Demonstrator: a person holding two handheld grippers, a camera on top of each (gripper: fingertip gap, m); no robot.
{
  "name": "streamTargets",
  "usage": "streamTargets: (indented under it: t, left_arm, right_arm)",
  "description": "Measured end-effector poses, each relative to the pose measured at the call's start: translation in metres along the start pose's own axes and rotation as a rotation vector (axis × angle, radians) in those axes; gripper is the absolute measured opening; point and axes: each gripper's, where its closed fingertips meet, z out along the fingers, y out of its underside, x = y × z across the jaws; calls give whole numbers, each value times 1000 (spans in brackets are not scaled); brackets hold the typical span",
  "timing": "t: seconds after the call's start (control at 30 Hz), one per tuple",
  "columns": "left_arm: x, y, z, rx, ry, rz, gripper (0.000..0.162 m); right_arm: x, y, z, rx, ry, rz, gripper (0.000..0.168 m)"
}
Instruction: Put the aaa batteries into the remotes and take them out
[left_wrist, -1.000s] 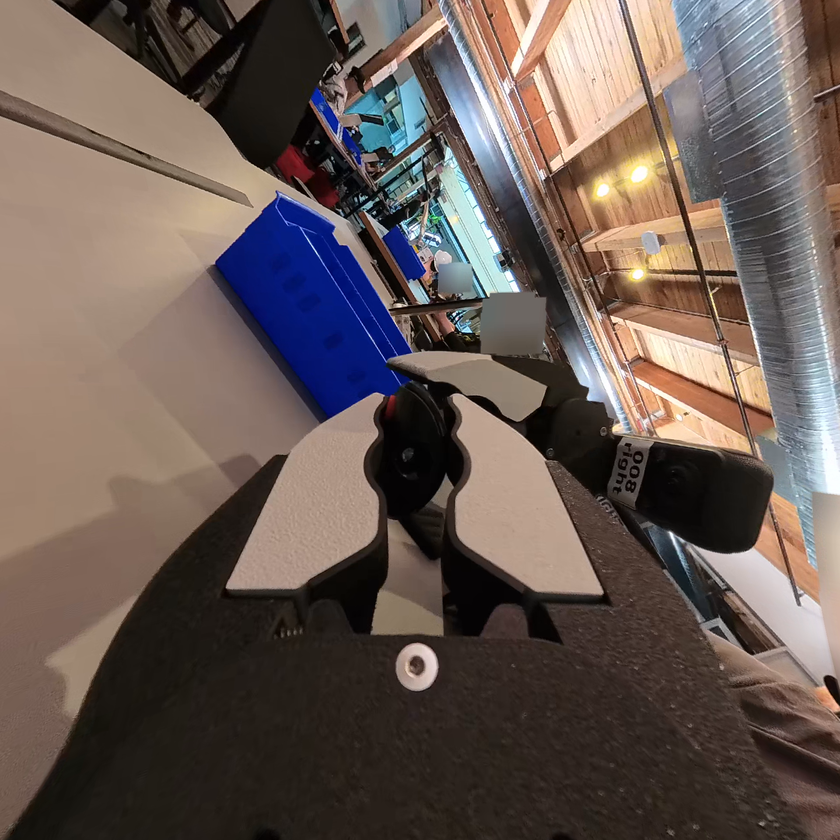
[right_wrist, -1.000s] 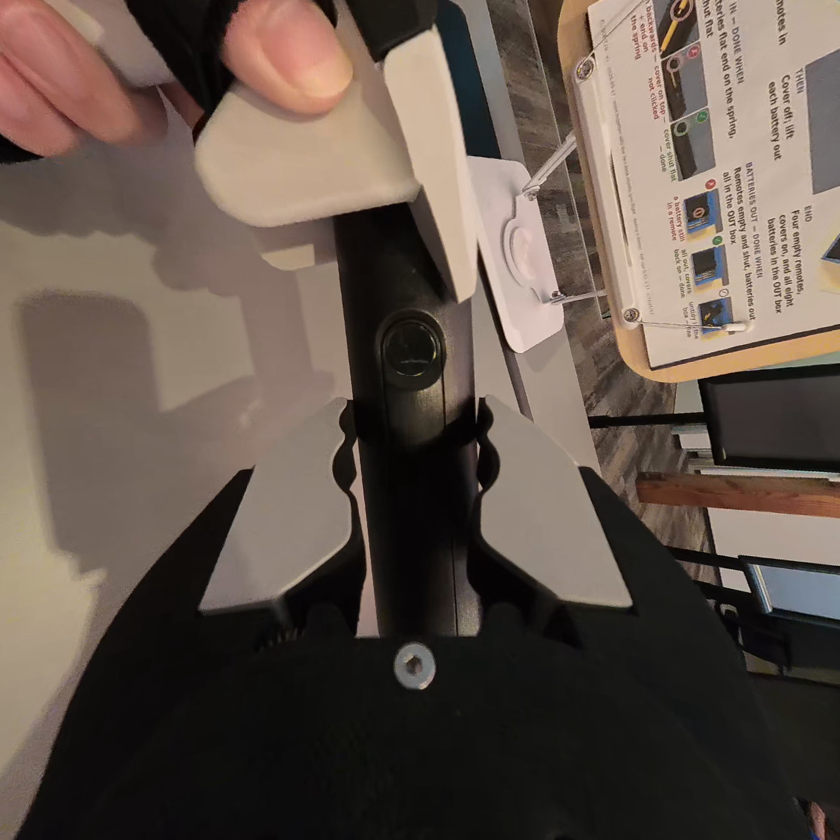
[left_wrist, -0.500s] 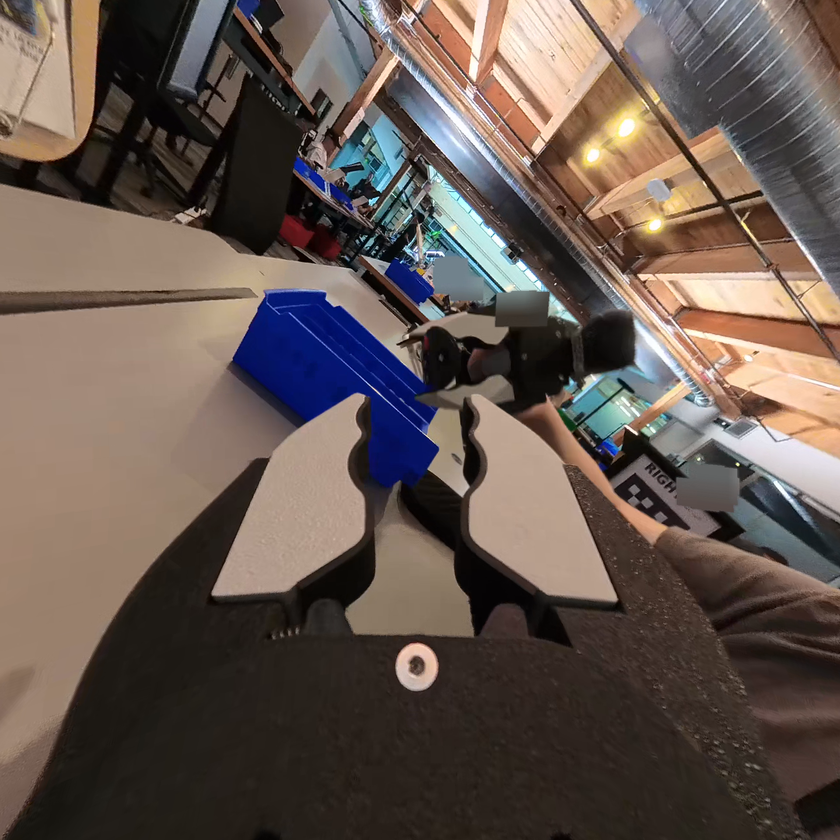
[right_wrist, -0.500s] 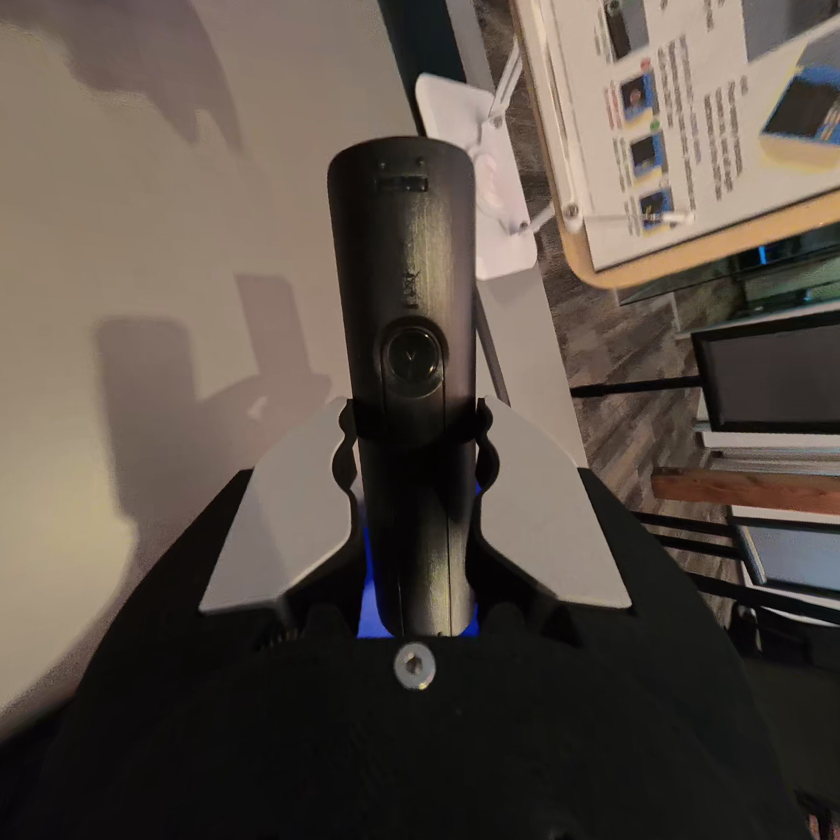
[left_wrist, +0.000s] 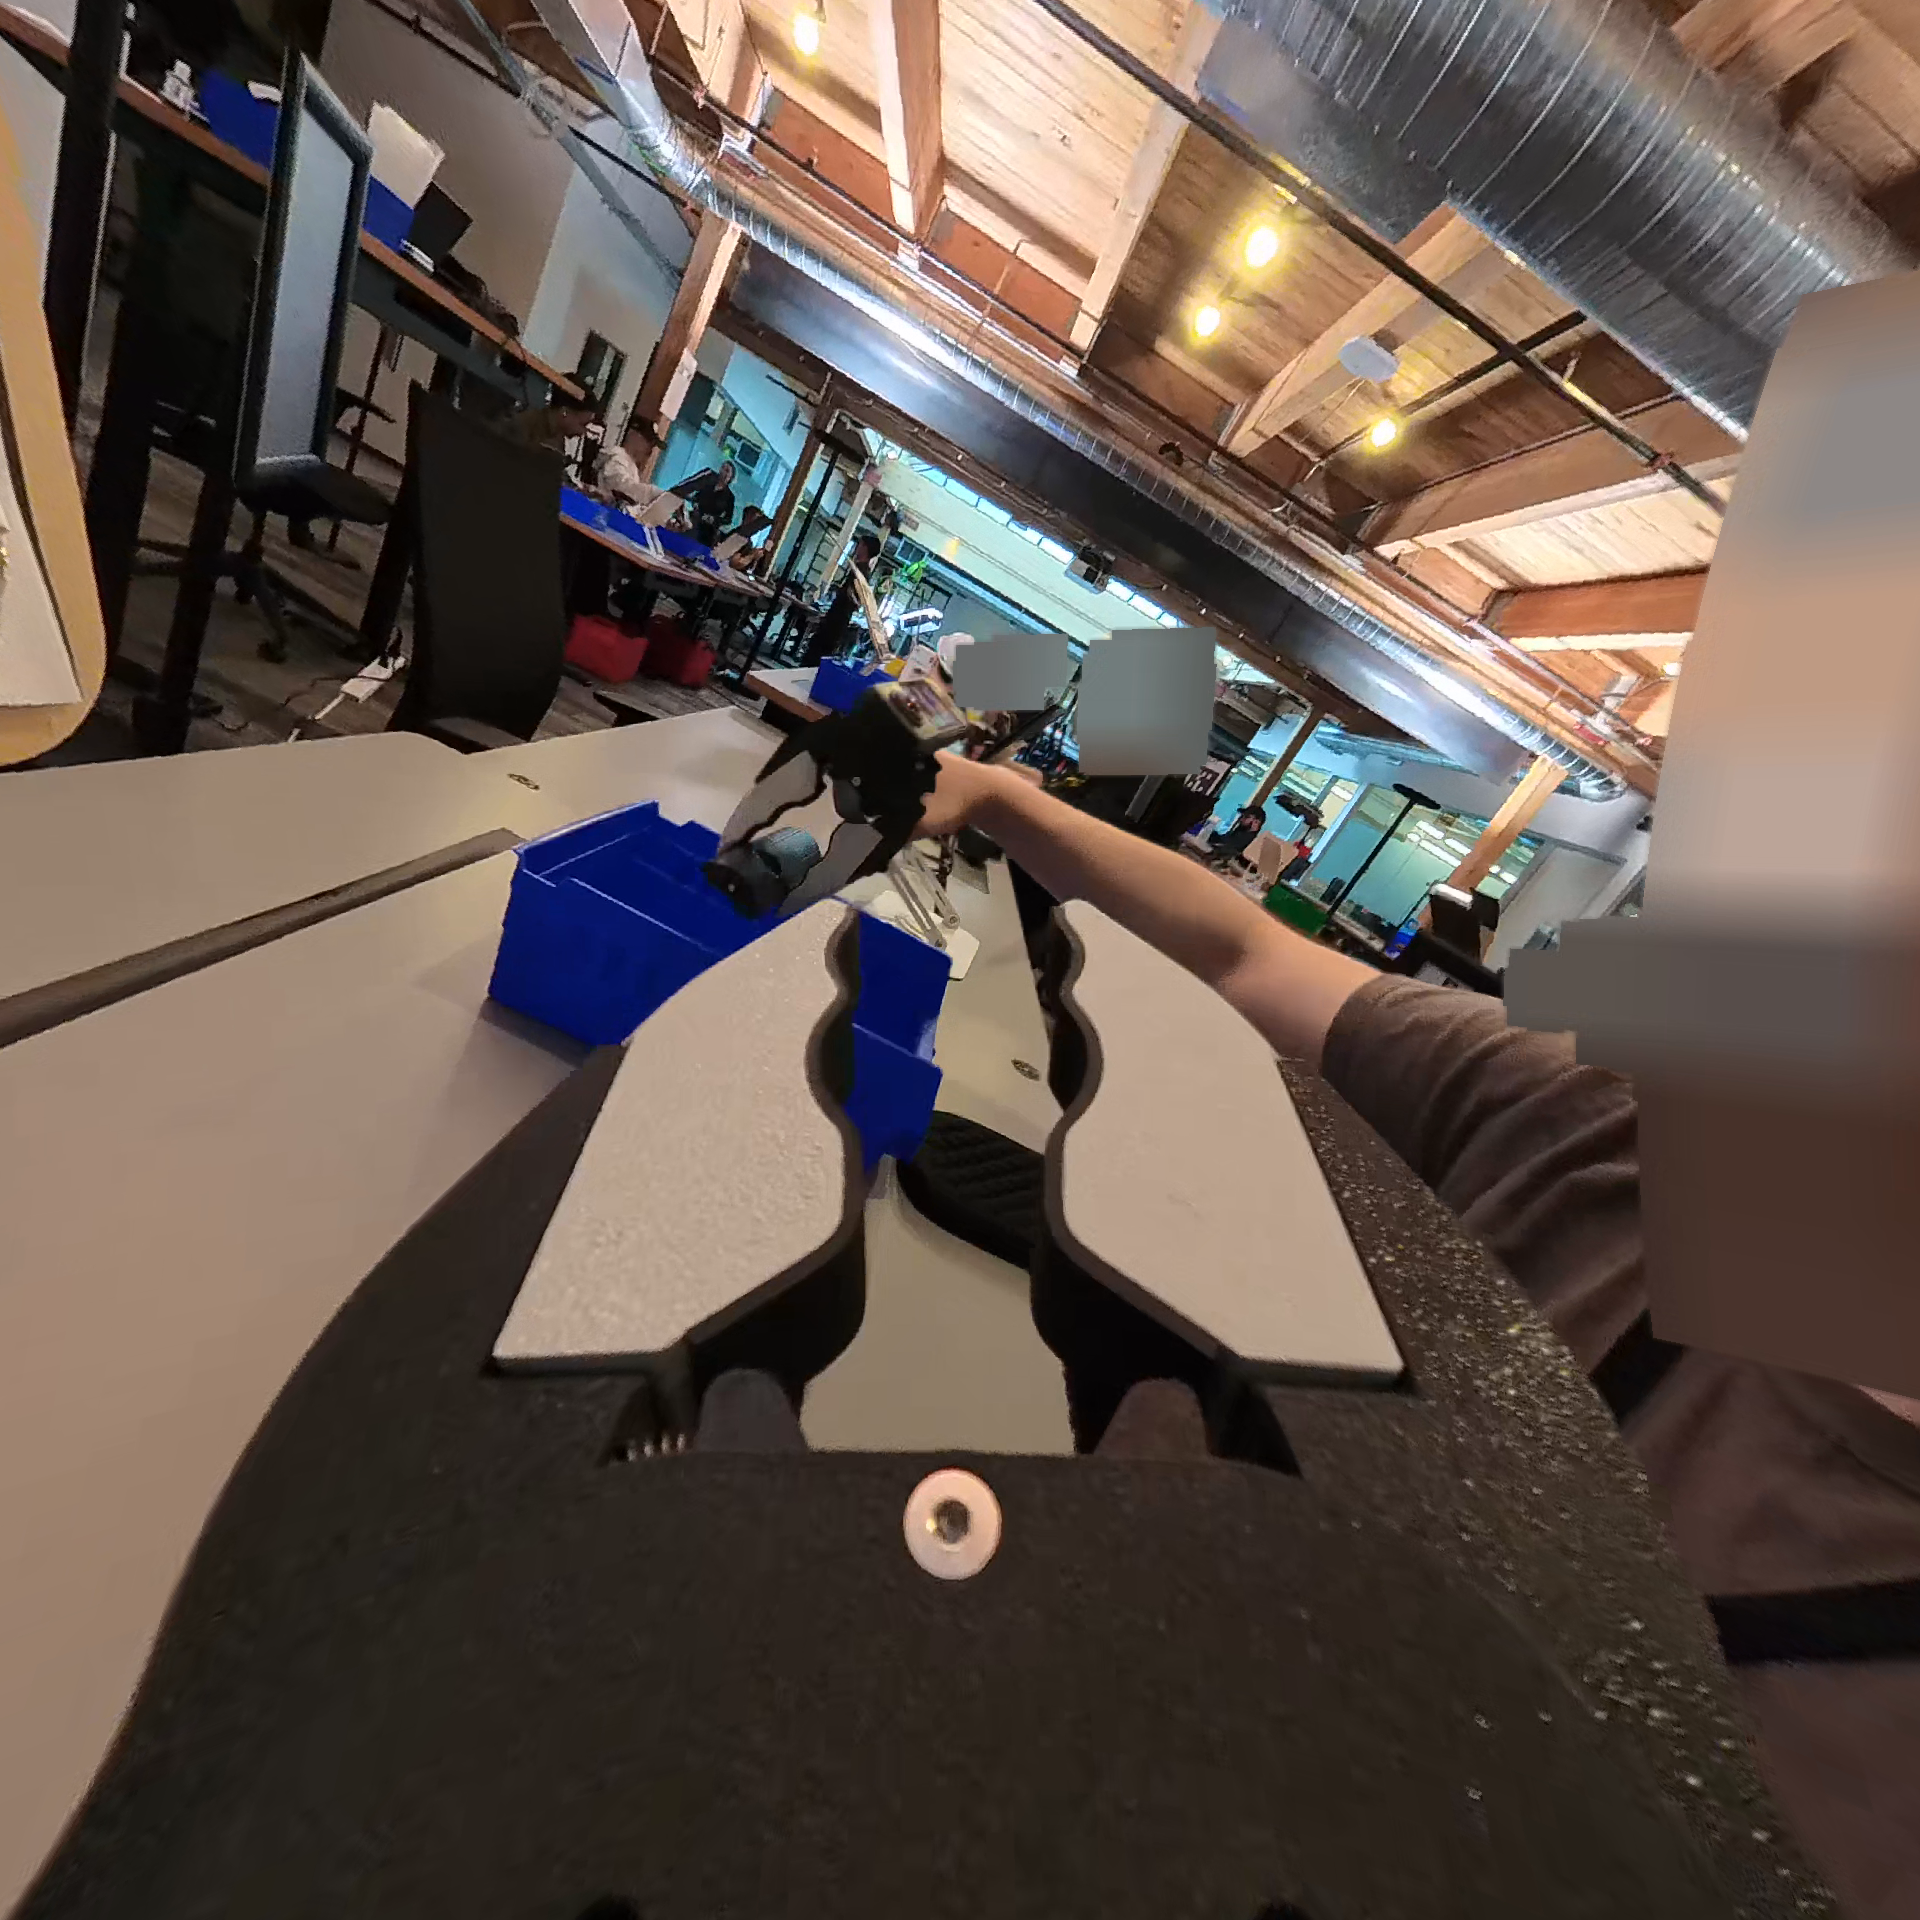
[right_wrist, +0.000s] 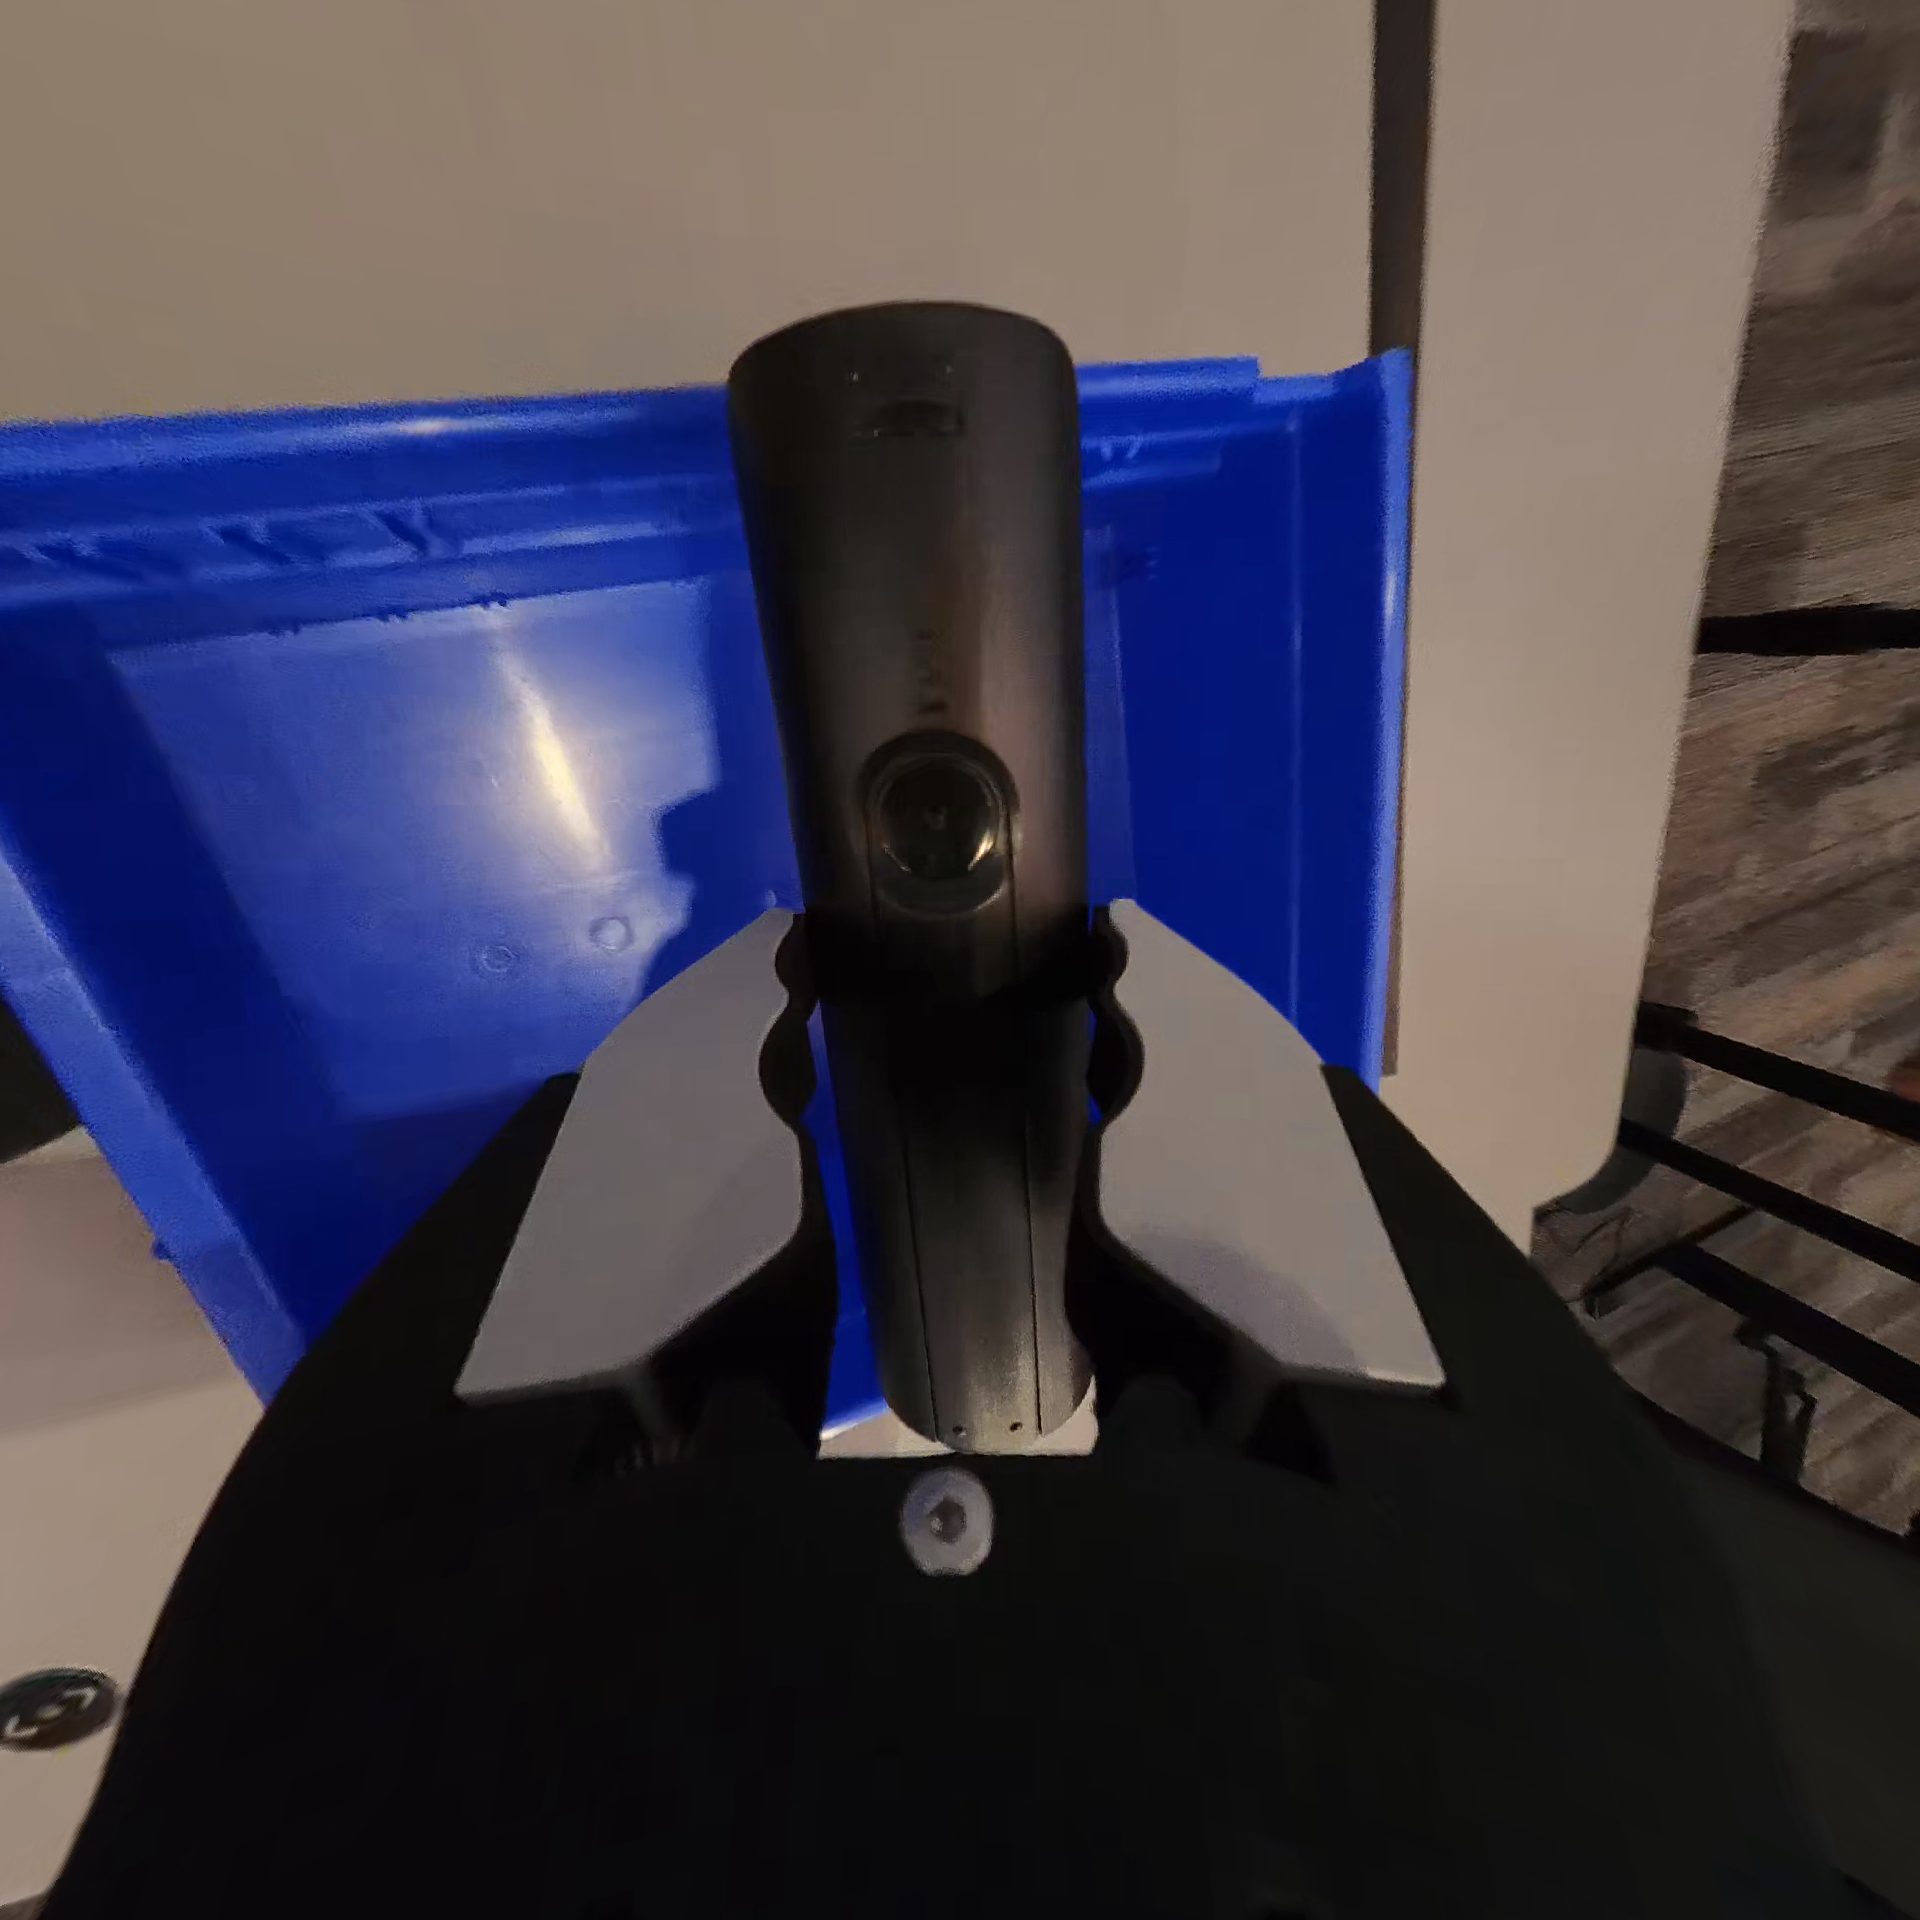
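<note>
The right gripper (right_wrist: 945, 956), tight on the black remote (right_wrist: 930, 790), has carried it over the blue bin (right_wrist: 343, 790) (likely drop-off next), while the left gripper (left_wrist: 951, 997) has let go and is open and empty.

Left view low, right overhead; both show blue bin (left_wrist: 613, 956)

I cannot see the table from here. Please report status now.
Right gripper shut on black remote, above blue bin. Left gripper open, empty. Bin floor below the remote bare where visible.

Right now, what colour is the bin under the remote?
Bright blue. The bin shows best in the right wrist view, directly below the dark remote.
</note>
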Motion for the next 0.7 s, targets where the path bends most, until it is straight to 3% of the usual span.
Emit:
streamTargets:
  t: [0.33, 0.7]
  left_arm:
    - [20, 4, 4, -58, 29, 92, 33]
    - [18, 12, 12, -81, 47, 62, 32]
  right_arm:
    - [8, 30, 58, -90, -125, -79, 53]
    - [14, 39, 99, -126, -204, -78, 54]
